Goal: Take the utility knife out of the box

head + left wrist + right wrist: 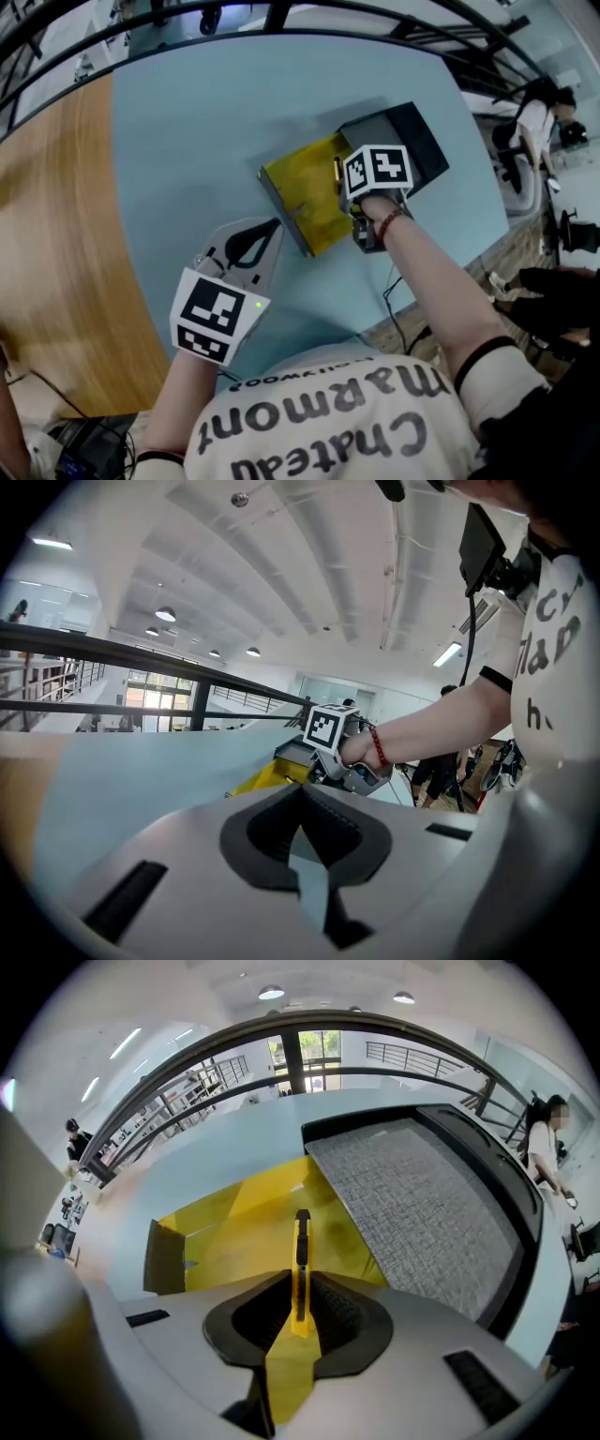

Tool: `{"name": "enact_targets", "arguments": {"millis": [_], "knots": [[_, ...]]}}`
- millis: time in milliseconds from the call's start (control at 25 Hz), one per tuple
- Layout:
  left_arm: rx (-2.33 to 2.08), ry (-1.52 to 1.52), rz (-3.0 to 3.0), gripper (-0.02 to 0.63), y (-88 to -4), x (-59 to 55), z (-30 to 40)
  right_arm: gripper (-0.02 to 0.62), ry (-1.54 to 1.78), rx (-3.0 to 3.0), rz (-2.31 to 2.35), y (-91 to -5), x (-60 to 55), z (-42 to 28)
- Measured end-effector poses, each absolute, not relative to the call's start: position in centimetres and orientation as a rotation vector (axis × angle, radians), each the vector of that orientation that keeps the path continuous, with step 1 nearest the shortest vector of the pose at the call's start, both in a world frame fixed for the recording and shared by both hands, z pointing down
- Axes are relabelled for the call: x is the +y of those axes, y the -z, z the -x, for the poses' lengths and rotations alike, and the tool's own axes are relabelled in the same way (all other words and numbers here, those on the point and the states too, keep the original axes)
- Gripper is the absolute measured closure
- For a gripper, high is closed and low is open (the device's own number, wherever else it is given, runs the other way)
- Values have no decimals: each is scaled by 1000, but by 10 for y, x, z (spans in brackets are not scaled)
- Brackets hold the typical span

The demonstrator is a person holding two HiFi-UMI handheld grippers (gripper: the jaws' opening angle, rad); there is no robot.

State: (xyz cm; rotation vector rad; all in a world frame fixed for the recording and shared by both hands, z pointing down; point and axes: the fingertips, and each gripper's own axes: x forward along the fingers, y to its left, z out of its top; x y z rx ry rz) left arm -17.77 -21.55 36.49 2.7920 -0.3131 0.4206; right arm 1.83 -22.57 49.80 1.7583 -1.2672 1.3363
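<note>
I work at a pale blue table (187,141) with a wood-grain stretch (56,234) along it on my left, and a black railing (141,658) curves behind it, with bright windows (155,700) beyond. Overhead the white ribbed ceiling (281,564) carries round lamps (165,614) and a strip light (447,654) — to my right the floor (506,255) looks like wood planks

The utility knife (301,1274) is yellow and black; the box (302,186) is yellow inside, its lid (412,1194) at 2 o'clock grey-weave, black-rimmed; the table (187,122) is pale blue.
</note>
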Motion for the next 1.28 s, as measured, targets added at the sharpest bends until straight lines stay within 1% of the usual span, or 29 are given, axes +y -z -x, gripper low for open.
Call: {"name": "enact_targets", "arguments": {"millis": [280, 520, 760, 880, 1000, 1280], "knots": [[-307, -408, -2796, 604, -360, -211, 174, 515, -1243, -1505, -1828, -470, -240, -2], [-389, -273, -2734, 604, -327, -207, 169, 515, -942, -1767, -1904, -429, -236, 9], [-600, -108, -2697, 604, -293, -198, 165, 515, -691, -1980, -1972, -392, -217, 11], [-684, -120, -2665, 604, -285, -187, 167, 515, -702, -2078, -1996, -368, -201, 13], [-711, -146, -2611, 604, -283, -158, 153, 515, -746, -2175, -1964, -344, -171, 7], [-724, -157, -2578, 604, -283, -98, 129, 515, -847, -2351, -1818, -331, -109, 3]]}}
